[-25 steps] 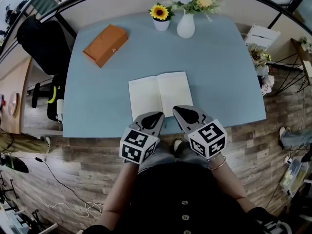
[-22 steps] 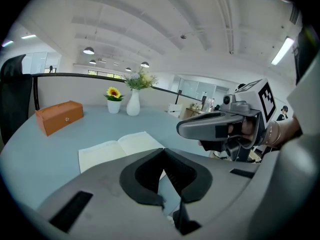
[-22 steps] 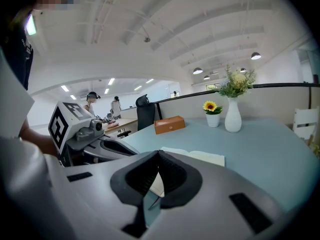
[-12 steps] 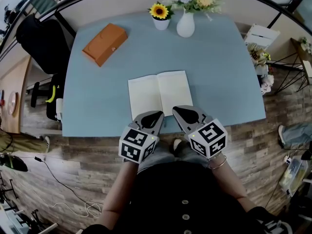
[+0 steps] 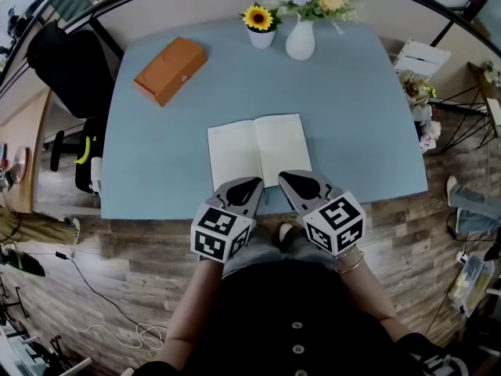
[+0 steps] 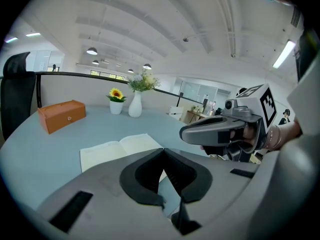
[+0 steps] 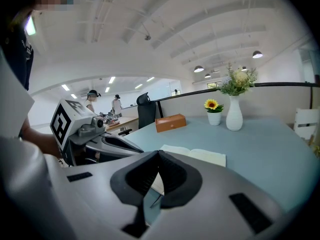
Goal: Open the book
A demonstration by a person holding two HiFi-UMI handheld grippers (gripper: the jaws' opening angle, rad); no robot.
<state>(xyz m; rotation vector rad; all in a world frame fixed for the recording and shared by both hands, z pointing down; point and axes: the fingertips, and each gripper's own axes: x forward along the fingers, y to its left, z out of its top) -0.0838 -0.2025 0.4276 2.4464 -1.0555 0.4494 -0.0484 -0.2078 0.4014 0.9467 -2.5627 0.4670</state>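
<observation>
Closest in, the left tool [image 5: 254, 186] and the right tool [image 5: 285, 177] sit side by side at the near edge of the book [image 5: 258, 152], each angled down toward it. Both tools have their jaws pressed together with nothing between them. Whether the tips touch the paper, I can't tell.

The book lies flat and wide open on the blue bench [image 5: 360, 116], pale blank pages facing up, spine running away from the tools.

Beyond the book and off to its left, well apart, an orange box [image 5: 170, 70] rests on the bench. Straight past the book's far edge, a small sunflower pot [image 5: 260, 23] stands just beside a white vase [image 5: 300, 39] of mixed flowers. Further left of the book, off the bench, there's a black chair [image 5: 66, 65].
</observation>
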